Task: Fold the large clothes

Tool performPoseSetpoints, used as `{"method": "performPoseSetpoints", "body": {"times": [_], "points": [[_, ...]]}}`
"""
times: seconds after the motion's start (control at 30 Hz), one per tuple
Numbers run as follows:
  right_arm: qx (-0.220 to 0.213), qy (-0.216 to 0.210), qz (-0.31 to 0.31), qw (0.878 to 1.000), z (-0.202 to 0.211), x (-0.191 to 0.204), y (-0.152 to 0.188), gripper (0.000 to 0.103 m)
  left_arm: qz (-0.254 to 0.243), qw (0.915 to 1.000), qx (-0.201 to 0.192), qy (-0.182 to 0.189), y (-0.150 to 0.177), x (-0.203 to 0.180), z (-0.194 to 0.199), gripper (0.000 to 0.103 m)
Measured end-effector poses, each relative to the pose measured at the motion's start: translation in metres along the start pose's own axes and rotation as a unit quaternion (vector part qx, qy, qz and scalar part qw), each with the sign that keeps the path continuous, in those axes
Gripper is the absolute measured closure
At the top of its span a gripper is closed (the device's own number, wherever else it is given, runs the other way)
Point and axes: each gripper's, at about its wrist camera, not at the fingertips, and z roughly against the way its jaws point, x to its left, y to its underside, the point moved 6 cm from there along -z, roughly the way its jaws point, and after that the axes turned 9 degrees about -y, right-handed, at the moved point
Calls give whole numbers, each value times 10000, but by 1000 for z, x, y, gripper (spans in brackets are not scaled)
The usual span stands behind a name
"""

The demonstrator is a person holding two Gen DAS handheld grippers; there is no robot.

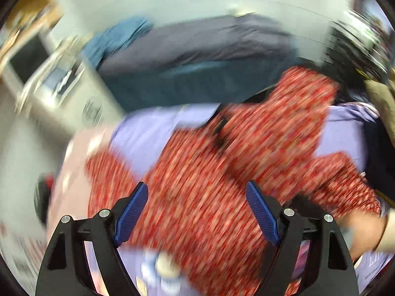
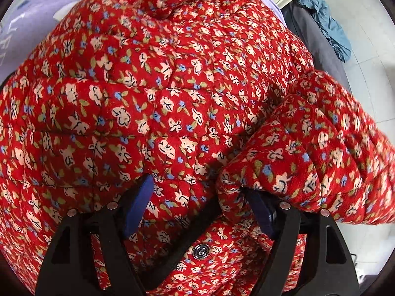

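Observation:
A red quilted jacket with a small flower print (image 1: 222,162) lies spread on a lilac printed sheet (image 1: 153,133). The left wrist view is heavily motion-blurred. My left gripper (image 1: 197,197) is open above the jacket, with nothing between its blue pads. In the right wrist view the jacket (image 2: 153,93) fills the frame. My right gripper (image 2: 200,192) is open and close over the fabric. A sleeve (image 2: 308,157) drapes over its right finger, and a metal snap button (image 2: 201,249) shows below.
A dark grey and teal pile of cloth (image 1: 197,56) lies beyond the sheet, also in the right wrist view (image 2: 325,24). White furniture (image 1: 59,81) stands at the left. Pale tiled floor (image 2: 370,56) shows at the right.

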Motion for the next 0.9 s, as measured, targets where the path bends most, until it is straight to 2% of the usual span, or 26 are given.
{"method": "performPoseSetpoints", "body": {"times": [0.03,0.1,0.2,0.23,0.27,0.3,0.37,0.4,0.43,0.47,0.5,0.53,0.6,0.63,0.7,0.83,0.9], "points": [[23,1,-30,10000,0,0,-1,27,-276,9994,-208,62,-27,-26,7,7],[73,9,-120,9999,-3,0,-5,27,-677,9968,-435,-30,-62,-72,13,6],[173,71,-156,9997,-18,-4,-20,27,-1401,9863,-345,-794,-95,-145,-5,6],[208,94,-156,9996,-23,-5,-27,27,-1687,9768,-194,-1306,-98,-167,-22,6],[222,101,-171,9996,-24,-6,-28,27,-1877,9671,-43,-1714,-98,-179,-38,6],[233,100,-215,9994,-25,-7,-30,27,-1997,9601,52,-1958,-98,-189,-51,5],[220,118,-303,9992,-17,-3,-27,27,-2083,9510,164,-2280,-98,-195,-72,14],[199,160,-329,9991,-18,-3,-28,26,-2045,9510,191,-2313,-98,-192,-75,28],[179,194,-359,9990,-18,-4,-29,26,-1946,9544,214,-2253,-99,-185,-77,41],[159,219,-387,9989,-17,-3,-28,26,-1843,9587,235,-2155,-99,-175,-79,49],[120,247,-412,9988,-17,-3,-30,26,-1773,9607,265,-2120,-99,-167,-80,68],[106,256,-434,9987,-14,0,-26,26,-1627,9638,348,-2083,-98,-151,-82,83],[101,236,-477,9985,-10,4,-21,25,-1171,9729,543,-1917,-95,-119,-82,99],[92,244,-513,9983,-6,8,-13,25,-759,9786,666,-1794,-89,-91,-80,100],[37,265,-595,9979,-4,7,-10,22,-307,9810,735,-1768,-76,-54,-73,101],[-178,250,-987,9946,4,-2,-3,22,349,9742,859,-2059,-27,28,-59,102],[-302,243,-1235,9916,12,-7,2,22,439,9686,1020,-2223,6,52,-56,102]]}}
